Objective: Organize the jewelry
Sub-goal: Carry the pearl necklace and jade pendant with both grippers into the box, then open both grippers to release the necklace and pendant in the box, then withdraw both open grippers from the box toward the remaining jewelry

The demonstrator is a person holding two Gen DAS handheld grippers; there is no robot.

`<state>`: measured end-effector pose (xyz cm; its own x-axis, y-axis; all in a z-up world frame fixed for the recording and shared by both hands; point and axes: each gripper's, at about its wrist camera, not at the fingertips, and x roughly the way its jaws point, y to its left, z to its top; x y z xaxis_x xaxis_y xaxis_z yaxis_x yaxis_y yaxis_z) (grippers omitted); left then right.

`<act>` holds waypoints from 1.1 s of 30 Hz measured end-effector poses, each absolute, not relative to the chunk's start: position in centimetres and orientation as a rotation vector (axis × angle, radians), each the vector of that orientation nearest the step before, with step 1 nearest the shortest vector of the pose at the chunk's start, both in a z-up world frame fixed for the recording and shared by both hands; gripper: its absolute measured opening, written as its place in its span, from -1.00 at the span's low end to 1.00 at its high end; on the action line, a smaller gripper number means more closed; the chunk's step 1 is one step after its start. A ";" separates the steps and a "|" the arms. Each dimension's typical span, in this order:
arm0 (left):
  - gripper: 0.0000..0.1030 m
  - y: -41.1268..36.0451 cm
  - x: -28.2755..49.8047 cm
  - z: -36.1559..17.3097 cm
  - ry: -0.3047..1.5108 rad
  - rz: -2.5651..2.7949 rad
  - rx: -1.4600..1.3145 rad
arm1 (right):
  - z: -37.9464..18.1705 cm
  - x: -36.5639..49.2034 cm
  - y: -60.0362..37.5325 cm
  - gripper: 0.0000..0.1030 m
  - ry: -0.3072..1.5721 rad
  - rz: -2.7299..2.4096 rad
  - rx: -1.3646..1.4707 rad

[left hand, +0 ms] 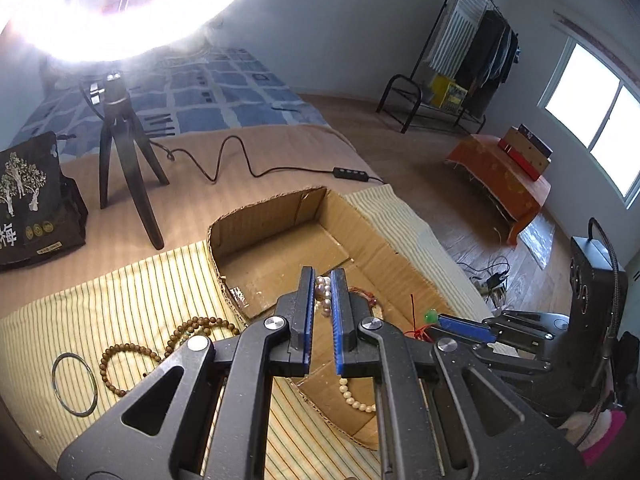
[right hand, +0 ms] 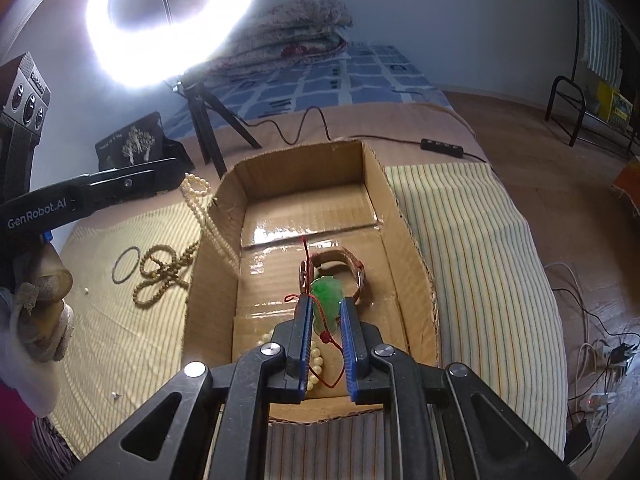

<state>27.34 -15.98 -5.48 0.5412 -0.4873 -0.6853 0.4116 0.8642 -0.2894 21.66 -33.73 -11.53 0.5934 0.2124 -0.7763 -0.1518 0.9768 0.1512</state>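
1. The left gripper (left hand: 323,280) is up over the cardboard box (left hand: 384,240), jaws pinched on a pearl necklace (left hand: 324,294) whose strand hangs down over the box's left wall.
2. The right gripper (right hand: 325,312) sits low inside the box, jaws closed on a green pendant (right hand: 326,300) with its red cord (right hand: 338,368) trailing.
3. A leather-strap watch (right hand: 344,266) lies on the box floor just beyond the pendant, possibly touching it; hard to tell.
4. Out on the striped cloth (left hand: 132,280), left of the box: wooden bead bracelets (left hand: 160,344) and a thin bangle (left hand: 75,383), side by side.
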 end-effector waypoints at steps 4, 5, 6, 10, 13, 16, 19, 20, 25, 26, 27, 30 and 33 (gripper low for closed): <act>-0.89 -16.1 27.6 -6.0 0.854 -0.523 -0.087 | -12.0 22.0 -33.5 -0.76 0.927 0.212 0.064; -0.89 -16.1 27.7 -6.0 0.858 -0.523 -0.087 | -12.2 22.0 -33.5 -0.75 0.931 0.211 0.062; -0.89 -16.1 27.8 -6.1 0.863 -0.523 -0.088 | -12.2 22.0 -33.5 -0.73 0.932 0.212 0.061; -0.47 -16.0 27.9 -6.2 0.874 -0.508 -0.083 | -12.1 21.9 -33.3 0.60 0.917 0.198 0.044; 0.06 -15.6 27.9 -6.1 0.862 -0.492 -0.095 | -11.7 21.7 -32.6 0.85 0.897 0.193 0.008; 0.06 -15.3 27.9 -6.0 0.866 -0.482 -0.099 | -11.6 21.6 -32.0 0.93 0.897 0.173 -0.038; 0.09 -15.1 27.8 -5.9 0.865 -0.476 -0.091 | -11.4 21.6 -31.7 0.93 0.895 0.173 -0.054; 0.11 -15.1 27.7 -5.8 0.864 -0.474 -0.085 | -11.3 21.5 -31.6 0.93 0.893 0.175 -0.054; 0.20 -14.6 27.2 -5.3 0.848 -0.463 -0.078 | -10.6 21.2 -31.2 0.93 0.879 0.173 -0.060; 0.21 -14.5 27.1 -5.1 0.844 -0.460 -0.078 | -10.4 21.1 -31.1 0.93 0.875 0.173 -0.060; 0.21 -14.3 27.0 -4.9 0.842 -0.457 -0.077 | -10.3 21.0 -31.0 0.93 0.870 0.173 -0.057; 0.21 -13.5 26.7 -4.5 0.833 -0.450 -0.077 | -9.7 20.8 -30.8 0.94 0.858 0.175 -0.049; 0.21 -12.3 26.3 -4.0 0.828 -0.437 -0.075 | -9.2 20.6 -30.4 0.94 0.844 0.185 -0.042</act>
<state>26.26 -12.32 -3.97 0.5930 -0.4047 -0.6961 0.3472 0.9085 -0.2324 20.63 -30.45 -9.15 0.6494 0.1465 -0.7462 -0.1795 0.9831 0.0368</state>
